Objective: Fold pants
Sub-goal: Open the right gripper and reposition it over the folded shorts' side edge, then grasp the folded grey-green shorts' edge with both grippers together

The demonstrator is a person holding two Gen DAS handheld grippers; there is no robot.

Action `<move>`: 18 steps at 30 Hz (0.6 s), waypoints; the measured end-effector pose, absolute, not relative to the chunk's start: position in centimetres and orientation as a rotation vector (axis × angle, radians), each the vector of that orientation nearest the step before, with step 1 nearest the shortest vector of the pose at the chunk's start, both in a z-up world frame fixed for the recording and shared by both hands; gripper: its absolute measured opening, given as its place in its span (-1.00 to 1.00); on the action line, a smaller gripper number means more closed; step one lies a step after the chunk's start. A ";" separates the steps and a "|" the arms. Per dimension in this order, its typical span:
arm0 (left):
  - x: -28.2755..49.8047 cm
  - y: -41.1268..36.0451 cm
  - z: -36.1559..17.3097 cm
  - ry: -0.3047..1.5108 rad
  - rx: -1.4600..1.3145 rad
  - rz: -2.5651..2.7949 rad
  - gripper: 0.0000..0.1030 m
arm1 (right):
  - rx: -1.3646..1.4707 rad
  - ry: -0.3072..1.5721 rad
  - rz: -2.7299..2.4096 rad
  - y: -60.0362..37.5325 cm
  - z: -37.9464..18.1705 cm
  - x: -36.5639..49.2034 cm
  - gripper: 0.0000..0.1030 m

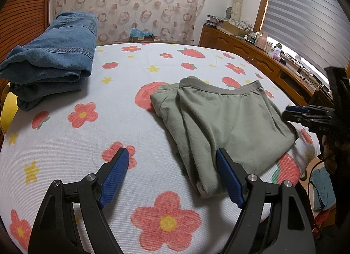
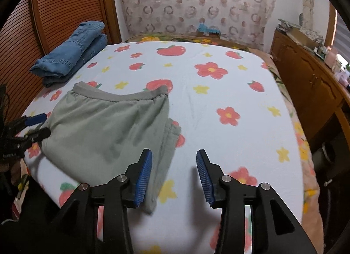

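Folded grey-green pants point(image 1: 218, 118) point(image 2: 105, 129) lie on the flowered bed sheet point(image 1: 131, 92) point(image 2: 218, 101), their elastic waistband at the far side. My left gripper point(image 1: 172, 162) stands open just above the sheet. Its right finger point(image 1: 227, 173) is over the pants' near corner and nothing is between the pads. My right gripper point(image 2: 174, 155) is open too, with only bare sheet in the gap. Its left finger point(image 2: 144, 173) hangs over the pants' folded right edge. Each gripper shows at the pants' side in the other view: right gripper point(image 1: 291, 114), left gripper point(image 2: 40, 126).
Folded blue jeans point(image 1: 54, 57) point(image 2: 72, 53) rest at the bed's far left, against a slatted wooden panel point(image 2: 54, 13). A wooden cabinet point(image 1: 251, 53) point(image 2: 310, 83) with clutter on top runs along the right. A patterned curtain point(image 2: 196, 2) hangs behind the bed.
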State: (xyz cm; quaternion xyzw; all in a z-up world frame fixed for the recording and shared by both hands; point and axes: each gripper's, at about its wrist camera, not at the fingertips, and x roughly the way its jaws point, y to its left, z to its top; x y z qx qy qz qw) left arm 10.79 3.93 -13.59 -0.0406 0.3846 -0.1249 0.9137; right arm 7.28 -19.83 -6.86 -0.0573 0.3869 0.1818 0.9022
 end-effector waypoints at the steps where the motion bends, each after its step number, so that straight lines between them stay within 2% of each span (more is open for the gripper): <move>1: 10.8 3.9 -13.6 0.793 -0.083 -0.257 0.58 | -0.112 0.806 0.385 -19.6 -6.9 7.8 -0.14; 11: 10.7 3.9 -13.6 0.793 -0.081 -0.258 0.58 | -0.120 0.831 0.398 -18.1 -7.9 11.4 -0.14; 18: 11.5 4.3 -12.9 0.802 -0.126 -0.273 0.58 | -0.096 0.777 0.414 -18.2 -8.6 11.0 -0.12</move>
